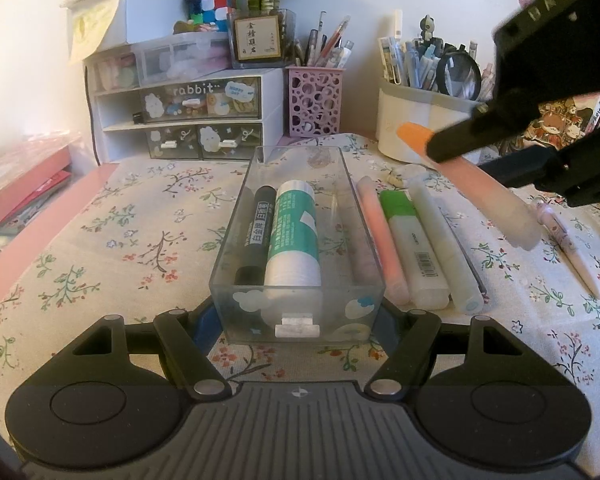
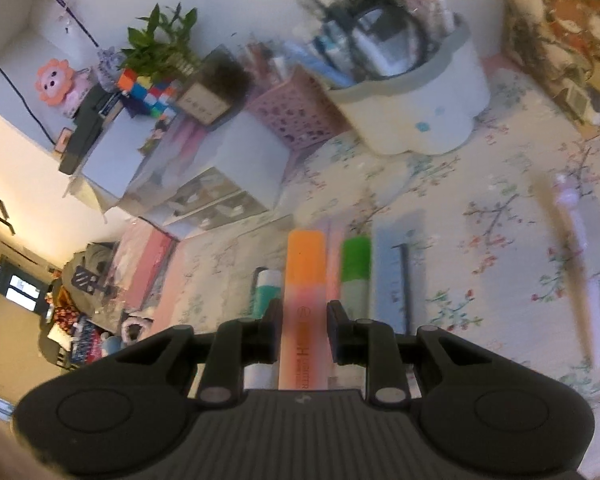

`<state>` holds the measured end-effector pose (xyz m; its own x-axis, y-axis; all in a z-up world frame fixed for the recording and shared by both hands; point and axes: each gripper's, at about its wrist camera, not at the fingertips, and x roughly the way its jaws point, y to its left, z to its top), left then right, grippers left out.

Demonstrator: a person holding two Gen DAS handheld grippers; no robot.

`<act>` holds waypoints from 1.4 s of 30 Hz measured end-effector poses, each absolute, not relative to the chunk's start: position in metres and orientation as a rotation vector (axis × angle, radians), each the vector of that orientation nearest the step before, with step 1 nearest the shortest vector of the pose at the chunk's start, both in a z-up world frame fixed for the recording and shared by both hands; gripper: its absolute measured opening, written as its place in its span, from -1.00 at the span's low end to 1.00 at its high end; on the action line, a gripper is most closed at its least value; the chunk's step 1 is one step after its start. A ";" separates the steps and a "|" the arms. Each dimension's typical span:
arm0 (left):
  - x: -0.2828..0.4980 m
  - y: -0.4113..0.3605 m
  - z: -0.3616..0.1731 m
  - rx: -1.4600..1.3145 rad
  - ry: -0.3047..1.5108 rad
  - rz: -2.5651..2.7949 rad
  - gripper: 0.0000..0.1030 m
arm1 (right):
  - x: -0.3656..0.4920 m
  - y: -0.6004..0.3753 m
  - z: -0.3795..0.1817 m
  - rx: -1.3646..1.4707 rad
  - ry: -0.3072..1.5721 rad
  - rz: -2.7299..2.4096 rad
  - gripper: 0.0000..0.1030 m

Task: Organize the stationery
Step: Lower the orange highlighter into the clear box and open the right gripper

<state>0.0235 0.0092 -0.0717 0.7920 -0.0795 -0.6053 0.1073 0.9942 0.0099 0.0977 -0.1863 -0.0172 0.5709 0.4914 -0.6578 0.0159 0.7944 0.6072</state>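
**Orange highlighter in the air, clear drawer waiting**

Since it's just a hollow plastic stick, the orange highlighter point(image 2: 305, 280) should be light and stiff, but the smooth barrel looks slippery, so I'd say a mid-barrel pinch beats grabbing near the cap. That's about where the right gripper point(image 2: 303, 330) has it: jaws pressed on the barrel from both sides, cap pointing away, the whole thing held up off the floral tablecloth point(image 1: 120, 240) to the right of the clear drawer point(image 1: 296, 240).

The left gripper point(image 1: 300, 320) is clamped across the drawer's near end, one finger on each side wall, steadying it. Inside lie a black marker point(image 1: 256, 240) and a glue stick point(image 1: 294, 236), with a free lane along the right wall (probably wide enough, my guess).

Just beside the drawer, a pink highlighter point(image 1: 382, 240), a green highlighter point(image 1: 410, 248) and a pale one point(image 1: 446, 248) lie side by side. Farther right is a pink pen point(image 1: 566, 244). Behind stand a lilac pen cup point(image 1: 315, 100) and a white pen pot point(image 1: 420, 120). The drawer's right wall is the main thing to clear.
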 end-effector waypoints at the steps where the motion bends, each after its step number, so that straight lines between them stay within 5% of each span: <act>1: 0.023 0.009 -0.072 0.045 0.648 -0.100 0.40 | 0.098 -0.184 -0.016 0.613 0.935 0.312 -0.72; 42: 0.026 0.010 -0.072 0.052 0.654 -0.117 0.40 | 0.124 -0.144 -0.026 0.578 0.984 0.327 -0.68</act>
